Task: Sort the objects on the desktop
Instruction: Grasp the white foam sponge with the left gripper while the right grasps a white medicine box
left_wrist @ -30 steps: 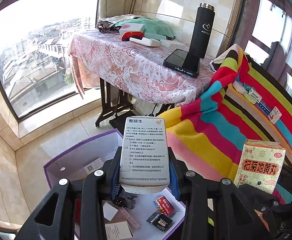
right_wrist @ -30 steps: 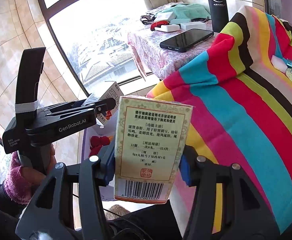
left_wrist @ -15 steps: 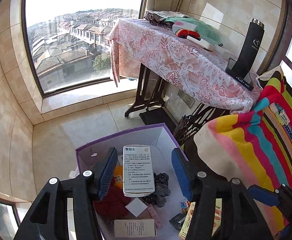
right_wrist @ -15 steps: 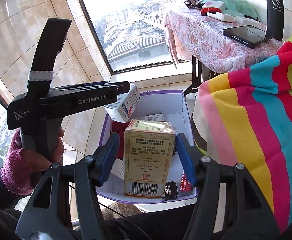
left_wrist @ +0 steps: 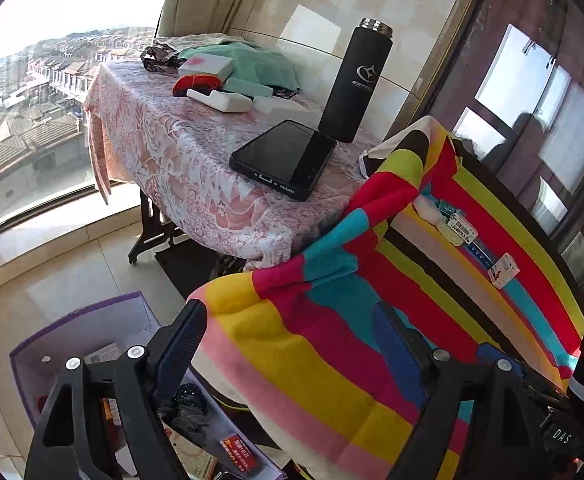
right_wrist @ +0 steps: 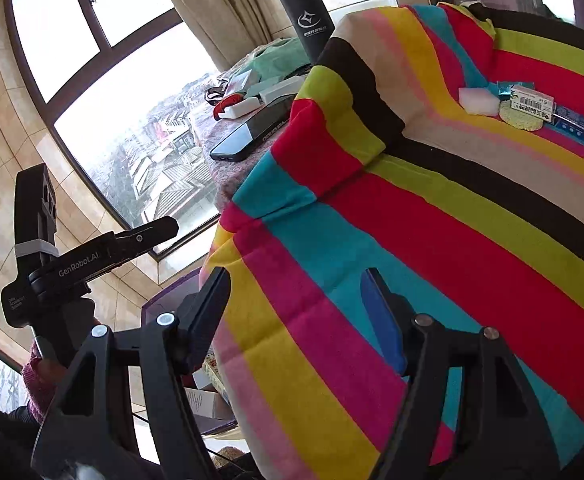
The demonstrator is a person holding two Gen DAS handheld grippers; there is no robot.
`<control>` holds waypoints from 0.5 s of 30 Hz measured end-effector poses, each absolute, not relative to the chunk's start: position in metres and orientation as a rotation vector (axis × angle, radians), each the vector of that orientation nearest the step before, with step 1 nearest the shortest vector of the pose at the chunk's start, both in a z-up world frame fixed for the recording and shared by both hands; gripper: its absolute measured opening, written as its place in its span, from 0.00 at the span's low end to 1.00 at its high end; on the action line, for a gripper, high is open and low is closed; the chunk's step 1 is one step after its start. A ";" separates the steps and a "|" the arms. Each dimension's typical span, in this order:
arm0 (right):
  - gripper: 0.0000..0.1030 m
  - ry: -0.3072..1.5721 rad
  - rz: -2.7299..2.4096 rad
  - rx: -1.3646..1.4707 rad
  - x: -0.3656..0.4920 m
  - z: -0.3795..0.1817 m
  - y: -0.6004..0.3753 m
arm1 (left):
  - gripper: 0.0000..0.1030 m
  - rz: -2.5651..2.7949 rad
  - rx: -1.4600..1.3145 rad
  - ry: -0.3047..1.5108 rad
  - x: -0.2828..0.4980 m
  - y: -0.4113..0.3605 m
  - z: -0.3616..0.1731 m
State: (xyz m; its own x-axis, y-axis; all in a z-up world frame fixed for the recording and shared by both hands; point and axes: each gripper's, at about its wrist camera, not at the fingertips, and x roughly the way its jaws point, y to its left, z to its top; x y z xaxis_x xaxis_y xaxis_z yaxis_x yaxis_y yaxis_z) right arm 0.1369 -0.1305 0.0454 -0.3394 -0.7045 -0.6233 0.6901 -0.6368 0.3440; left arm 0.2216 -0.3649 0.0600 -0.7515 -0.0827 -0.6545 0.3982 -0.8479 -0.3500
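Observation:
My left gripper (left_wrist: 288, 312) hovers over the near-left edge of the striped cloth (left_wrist: 331, 352); its jaws are opening with nothing between them. My right gripper (right_wrist: 295, 280) is over the same cloth, jaws also opening and empty. Below left on the floor stands the purple box (left_wrist: 92, 320), with small medicine boxes and dark bits inside. Further back on the cloth lie a white sponge (right_wrist: 477, 100), a yellow round item with a barcode tag (right_wrist: 521, 114) and a small white box (left_wrist: 503, 270). A hand in a pink glove (right_wrist: 38, 380) holds the left gripper (right_wrist: 160, 230).
A side table under a pink lace cloth (left_wrist: 164, 152) carries a black phone (left_wrist: 284, 158), a tall black flask (left_wrist: 355, 80), white blocks and a green cloth. Big windows are at the left, above a tiled floor (left_wrist: 72, 268).
Both medicine boxes left the jaws and dropped into the purple box. Both grippers opened wider and swung right, from above the box to over the striped cloth.

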 end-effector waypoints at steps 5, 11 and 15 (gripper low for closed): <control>0.70 -0.118 -2.266 1.035 0.073 0.048 -0.067 | 0.86 -2.840 1.141 0.691 0.124 -0.300 0.066; 0.73 -0.158 -2.436 1.063 0.026 0.052 -0.007 | 0.86 -2.927 1.234 0.539 0.018 -0.243 0.059; 0.73 -0.173 -2.467 1.080 0.000 0.049 0.016 | 0.86 -2.935 1.280 0.351 -0.064 -0.234 0.048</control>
